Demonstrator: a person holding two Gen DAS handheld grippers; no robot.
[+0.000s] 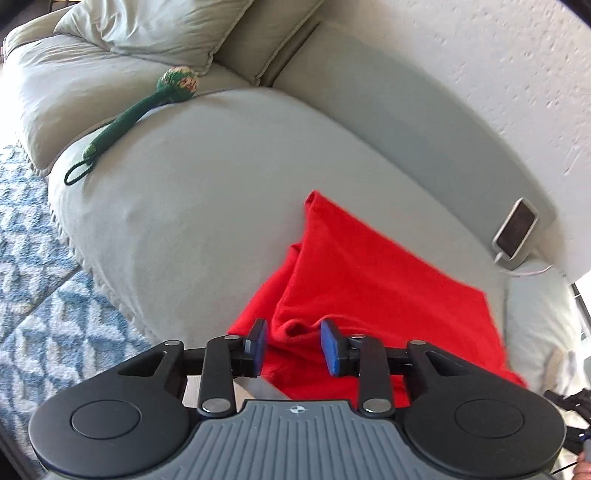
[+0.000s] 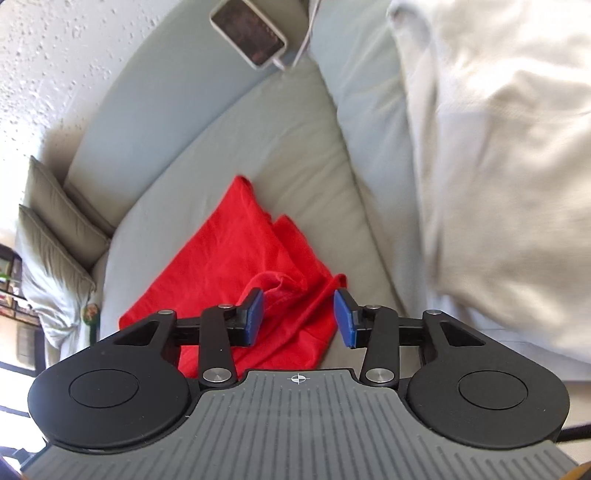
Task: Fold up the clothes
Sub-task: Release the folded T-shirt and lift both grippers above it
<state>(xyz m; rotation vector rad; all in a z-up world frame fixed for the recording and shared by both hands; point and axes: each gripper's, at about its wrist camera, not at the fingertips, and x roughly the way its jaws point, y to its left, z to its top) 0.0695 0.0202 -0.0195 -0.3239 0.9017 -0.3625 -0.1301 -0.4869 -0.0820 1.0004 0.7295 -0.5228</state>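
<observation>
A red garment [image 1: 369,273] lies folded over on the grey sofa seat [image 1: 207,221]. Above its near edge hangs my left gripper [image 1: 294,345], jaws apart, blue pads clear of the cloth and nothing pinched between them. In the right wrist view the same red garment [image 2: 229,258] shows a bunched collar near its front. Over that bunched part stands my right gripper [image 2: 299,319], also open, its pads [image 2: 255,317] not pressing on the fabric.
A phone [image 1: 517,227] on a white cable leans against the sofa back, seen also as phone [image 2: 249,31]. A green stick-shaped toy [image 1: 136,114] lies at the seat's left. A cream cushion [image 2: 498,147] fills the right. Blue patterned rug [image 1: 33,266] covers the floor.
</observation>
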